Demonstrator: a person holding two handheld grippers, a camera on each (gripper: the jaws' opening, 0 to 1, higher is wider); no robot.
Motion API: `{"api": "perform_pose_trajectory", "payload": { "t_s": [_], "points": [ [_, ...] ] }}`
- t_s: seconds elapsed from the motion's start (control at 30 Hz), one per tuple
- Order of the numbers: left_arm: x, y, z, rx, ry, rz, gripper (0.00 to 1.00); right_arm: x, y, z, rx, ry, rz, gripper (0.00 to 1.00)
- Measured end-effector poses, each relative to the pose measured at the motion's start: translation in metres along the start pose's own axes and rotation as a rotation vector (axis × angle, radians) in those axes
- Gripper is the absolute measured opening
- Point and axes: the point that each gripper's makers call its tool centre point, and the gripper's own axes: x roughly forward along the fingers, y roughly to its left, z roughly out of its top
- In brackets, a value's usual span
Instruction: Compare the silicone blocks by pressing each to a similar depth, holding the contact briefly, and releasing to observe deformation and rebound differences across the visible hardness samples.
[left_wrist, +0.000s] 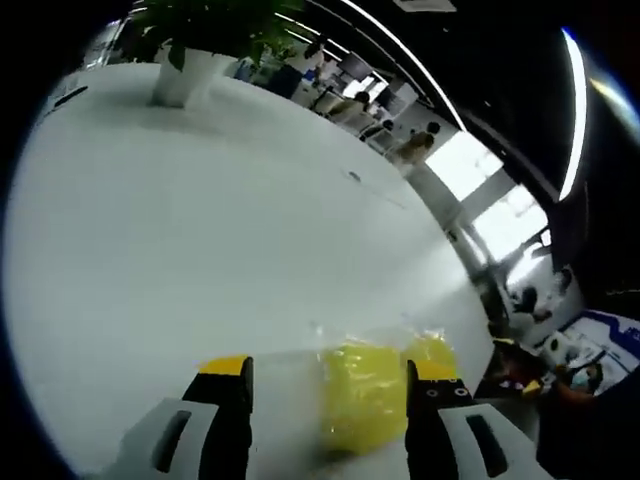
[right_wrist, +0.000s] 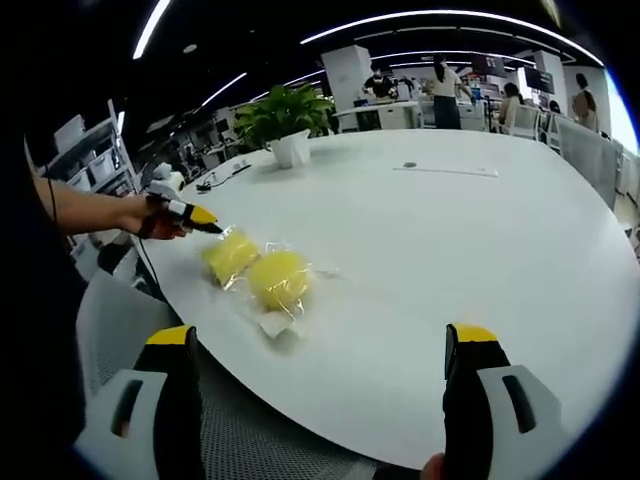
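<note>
In my left gripper view, the left claw (left_wrist: 328, 380) is sitting open around a yellow silicone block (left_wrist: 360, 398) wrapped in clear film on the white tabletop (left_wrist: 200, 230). In my right gripper view, the second block (right_wrist: 279, 279) is lying just beside it, near the tabletop's edge. My right claw (right_wrist: 325, 350) is hovering open, well apart from both.
</note>
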Motion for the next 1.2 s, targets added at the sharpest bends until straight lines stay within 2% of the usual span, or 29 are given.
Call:
{"api": "perform_pose_trajectory", "payload": {
  "t_s": [0.13,0.3,0.53,0.6,0.73,0.87,1.03,1.13,1.2],
  "points": [
    [0.005,0.002,-0.005,-0.009,0.022,0.004,0.53,0.000,0.000,-0.001,0.003,0.002,0.001,0.96],
    [0.010,0.003,-0.005,-0.052,0.021,-0.015,0.43,0.000,0.000,-0.002,0.005,0.005,0.001,0.96],
    [0.014,0.003,-0.007,-0.188,-0.012,-0.053,0.26,0.000,0.000,-0.002,0.001,0.008,0.006,0.96],
    [0.015,0.002,-0.006,-0.201,-0.025,-0.058,0.25,-0.001,0.001,-0.002,0.002,0.007,0.005,0.96],
    [0.018,0.004,-0.007,-0.205,-0.017,-0.050,0.23,-0.002,0.001,-0.004,0.006,0.009,0.003,0.96],
    [0.021,0.003,-0.004,-0.239,-0.022,-0.054,0.13,-0.003,0.001,-0.006,0.009,0.010,0.001,0.96],
    [0.025,0.002,-0.007,-0.292,-0.022,-0.067,0.12,-0.003,0.002,-0.007,0.012,0.012,0.002,0.96],
    [0.024,-0.001,-0.006,-0.284,-0.038,-0.068,0.07,-0.003,0.003,-0.006,0.013,0.012,0.005,0.96],
    [0.025,-0.003,-0.007,-0.289,-0.030,-0.077,0.10,-0.002,0.002,-0.006,0.014,0.010,0.004,0.96]
  ]
}}
